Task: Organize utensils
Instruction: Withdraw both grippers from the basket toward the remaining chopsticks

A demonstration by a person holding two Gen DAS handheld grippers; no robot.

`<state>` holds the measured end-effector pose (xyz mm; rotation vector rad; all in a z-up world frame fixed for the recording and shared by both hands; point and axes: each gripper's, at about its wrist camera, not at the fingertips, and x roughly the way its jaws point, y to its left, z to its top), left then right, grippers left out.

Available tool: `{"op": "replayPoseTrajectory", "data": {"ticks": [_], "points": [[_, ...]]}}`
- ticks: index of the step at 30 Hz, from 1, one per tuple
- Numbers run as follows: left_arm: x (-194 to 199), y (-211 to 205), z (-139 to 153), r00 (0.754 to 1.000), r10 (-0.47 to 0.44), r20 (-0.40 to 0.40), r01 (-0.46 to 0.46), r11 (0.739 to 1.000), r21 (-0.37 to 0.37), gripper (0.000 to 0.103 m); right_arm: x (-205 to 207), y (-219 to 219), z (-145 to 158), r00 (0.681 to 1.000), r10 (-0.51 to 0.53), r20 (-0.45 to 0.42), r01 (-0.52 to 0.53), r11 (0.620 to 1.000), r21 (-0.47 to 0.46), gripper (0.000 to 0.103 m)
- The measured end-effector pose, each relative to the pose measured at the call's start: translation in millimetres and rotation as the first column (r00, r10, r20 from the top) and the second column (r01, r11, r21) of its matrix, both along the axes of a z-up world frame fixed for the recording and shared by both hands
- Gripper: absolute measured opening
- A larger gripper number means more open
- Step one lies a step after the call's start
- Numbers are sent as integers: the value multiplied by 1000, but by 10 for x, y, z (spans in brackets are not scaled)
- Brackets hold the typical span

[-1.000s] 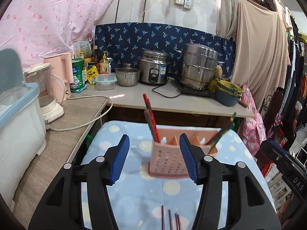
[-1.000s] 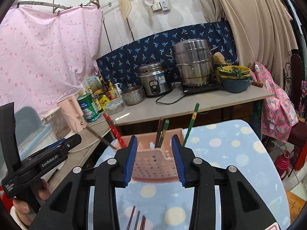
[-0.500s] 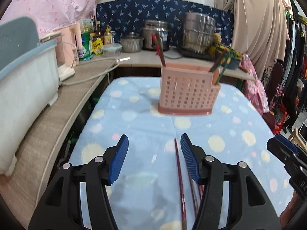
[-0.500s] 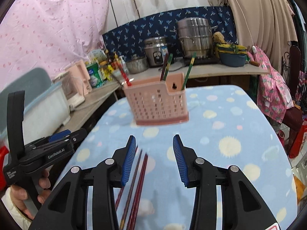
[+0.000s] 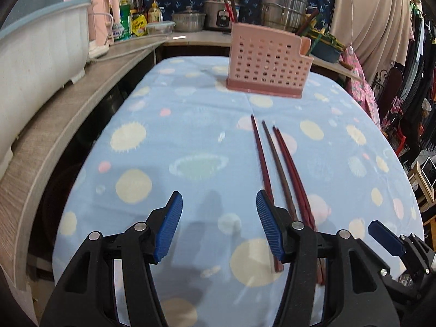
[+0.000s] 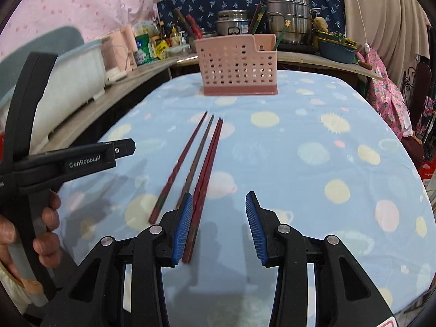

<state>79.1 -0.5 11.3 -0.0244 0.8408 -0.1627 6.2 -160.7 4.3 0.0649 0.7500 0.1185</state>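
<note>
- The left gripper (image 5: 219,223) hovers low in the frame over the blue dotted tablecloth (image 5: 190,141), jaws apart with nothing between them.
- The right gripper (image 6: 219,226) is likewise parted and empty; its left pad (image 6: 183,229) sits just beside the chopsticks.
- Four dark red chopsticks (image 6: 200,163) lie side by side at the frame's centre, pointing toward the pink utensil basket (image 6: 237,64).
- That basket stands at upper centre, holding more chopsticks upright.
- A hand (image 6: 41,231) grips the left tool's handle at lower left.
</note>
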Motion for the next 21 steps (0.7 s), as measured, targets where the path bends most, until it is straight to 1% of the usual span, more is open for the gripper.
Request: {"op": "replayPoseTrajectory", "data": {"ticks": [6,16,21], "points": [[-142,-5,-132,999,-11,-32,11,1000,3,54,-129,100,-158,999,26,-34,-26,1000,-10,40],[-246,-9,-205,998,-28,-59,27,1000,-11,55,-297,205,-313,997,51,-64,-53,998,-42,40],[-278,-37,-211,998,-40,-57,39,999,-8,55,-310,214,-335,997,48,-57,-52,997,-64,40]]}}
